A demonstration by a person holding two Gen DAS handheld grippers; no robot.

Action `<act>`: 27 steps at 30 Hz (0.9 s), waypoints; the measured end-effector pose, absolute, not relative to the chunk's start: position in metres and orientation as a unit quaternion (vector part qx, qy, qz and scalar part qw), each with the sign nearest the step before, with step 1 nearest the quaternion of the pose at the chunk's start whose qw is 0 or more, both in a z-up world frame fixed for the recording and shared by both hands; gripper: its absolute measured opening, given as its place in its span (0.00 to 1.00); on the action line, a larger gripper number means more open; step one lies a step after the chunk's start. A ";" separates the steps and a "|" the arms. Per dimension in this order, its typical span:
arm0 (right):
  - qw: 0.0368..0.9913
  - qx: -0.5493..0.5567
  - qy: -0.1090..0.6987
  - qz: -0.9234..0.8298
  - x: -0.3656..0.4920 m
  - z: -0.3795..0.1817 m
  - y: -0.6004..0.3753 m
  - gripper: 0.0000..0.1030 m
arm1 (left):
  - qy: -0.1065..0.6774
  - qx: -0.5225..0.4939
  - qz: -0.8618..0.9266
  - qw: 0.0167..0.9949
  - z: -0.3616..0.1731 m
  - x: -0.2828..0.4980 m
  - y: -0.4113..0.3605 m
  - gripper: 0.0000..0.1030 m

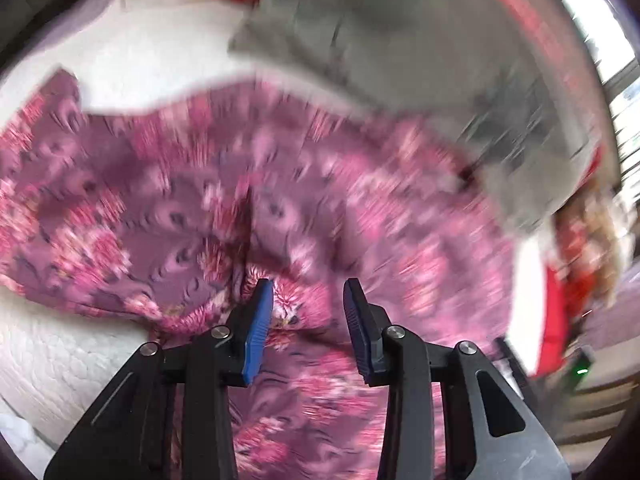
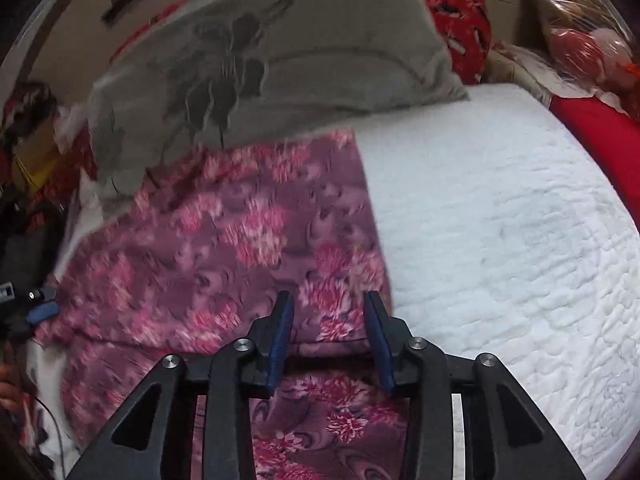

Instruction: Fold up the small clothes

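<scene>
The left gripper (image 1: pixel 308 292) had its jaws spread, the ribbed blue pads (image 1: pixel 256 332) standing apart with nothing pinched between them, poised over a bunched ridge of the floral garment (image 1: pixel 280 184). The right gripper (image 2: pixel 328 304) was likewise spread wide and empty, its pads over the garment's (image 2: pixel 224 240) near right corner, where a folded hem ran across just below the tips.

The garment was a soft, thin purple cloth printed with pink chrysanthemum-like blooms and swirling paisley marks. It lay mostly flat on the bed, creased down the middle in the left view, with a straight right edge in the right view.

Under it stretched a white quilted bedspread (image 2: pixel 500 240), its surface puckered in small stitched ripples. A grey pillow (image 2: pixel 280 60) with a dark, branch-like print overlapped the garment's far edge. Beyond it sat a red patterned cushion (image 2: pixel 460 12) and crinkled plastic-wrapped bundles (image 2: pixel 580 28).
</scene>
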State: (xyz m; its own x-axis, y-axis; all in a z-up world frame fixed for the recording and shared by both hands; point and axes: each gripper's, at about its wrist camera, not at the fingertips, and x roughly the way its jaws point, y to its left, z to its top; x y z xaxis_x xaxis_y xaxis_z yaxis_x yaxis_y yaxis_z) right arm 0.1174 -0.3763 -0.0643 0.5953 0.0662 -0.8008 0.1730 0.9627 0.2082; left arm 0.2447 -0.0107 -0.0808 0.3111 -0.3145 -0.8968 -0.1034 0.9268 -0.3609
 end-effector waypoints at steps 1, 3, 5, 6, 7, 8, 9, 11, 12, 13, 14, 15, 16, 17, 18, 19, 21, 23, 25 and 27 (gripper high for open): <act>0.891 0.115 0.437 -0.040 0.115 -0.066 -0.369 0.41 | 0.598 -0.180 -0.061 0.779 -0.095 0.246 -0.012 0.33; 0.901 0.082 0.424 -0.040 0.112 -0.068 -0.354 0.58 | 0.579 -0.191 -0.062 0.790 -0.094 0.241 -0.009 0.35; 0.904 0.032 0.423 -0.052 0.114 -0.070 -0.334 0.68 | 0.580 -0.196 -0.069 0.787 -0.089 0.239 -0.008 0.38; 0.904 0.014 0.424 -0.061 0.116 -0.071 -0.328 0.72 | 0.583 -0.198 -0.070 0.785 -0.087 0.237 -0.005 0.38; 0.903 0.000 0.422 -0.075 0.118 -0.072 -0.321 0.74 | 0.586 -0.205 -0.074 0.781 -0.084 0.234 0.003 0.38; 0.903 0.001 0.422 -0.082 0.119 -0.074 -0.320 0.76 | 0.584 -0.217 -0.080 0.778 -0.078 0.229 0.014 0.38; 0.903 0.005 0.421 -0.088 0.120 -0.074 -0.319 0.78 | 0.578 -0.228 -0.085 0.779 -0.071 0.225 0.026 0.38; 0.904 0.006 0.416 -0.095 0.123 -0.076 -0.315 0.81 | 0.559 -0.243 -0.086 0.788 -0.056 0.217 0.049 0.38; 0.905 0.006 0.413 -0.097 0.123 -0.076 -0.315 0.82 | 0.544 -0.255 -0.084 0.795 -0.044 0.212 0.072 0.39; 0.907 0.007 0.410 -0.097 0.122 -0.076 -0.315 0.83 | 0.534 -0.265 -0.081 0.799 -0.037 0.208 0.088 0.42; 0.908 0.008 0.408 -0.097 0.121 -0.077 -0.316 0.83 | 0.520 -0.278 -0.071 0.805 -0.027 0.203 0.112 0.45; 0.909 0.011 0.406 -0.095 0.120 -0.077 -0.316 0.83 | 0.511 -0.286 -0.060 0.808 -0.025 0.206 0.120 0.46; 0.909 0.015 0.405 -0.093 0.119 -0.078 -0.317 0.83 | 0.497 -0.297 -0.042 0.814 -0.018 0.203 0.146 0.46; 0.910 0.018 0.403 -0.091 0.118 -0.078 -0.317 0.83 | 0.488 -0.303 -0.028 0.818 -0.015 0.201 0.166 0.48; 0.912 0.020 0.400 -0.091 0.117 -0.078 -0.317 0.84 | 0.481 -0.305 -0.007 0.822 -0.013 0.201 0.183 0.49; 0.913 0.020 0.397 -0.091 0.117 -0.079 -0.317 0.84 | 0.476 -0.304 0.023 0.825 -0.014 0.203 0.204 0.49; 0.914 0.014 0.395 -0.095 0.116 -0.079 -0.316 0.84 | 0.481 -0.305 0.061 0.819 -0.022 0.208 0.236 0.50; 0.914 0.009 0.394 -0.098 0.116 -0.079 -0.314 0.84 | 0.502 -0.310 0.089 0.803 -0.039 0.217 0.260 0.50; 0.914 0.008 0.393 -0.100 0.116 -0.079 -0.314 0.84 | 0.523 -0.302 0.107 0.790 -0.058 0.229 0.268 0.50; 0.914 0.009 0.394 -0.098 0.116 -0.079 -0.314 0.84 | 0.534 -0.287 0.108 0.788 -0.070 0.239 0.266 0.50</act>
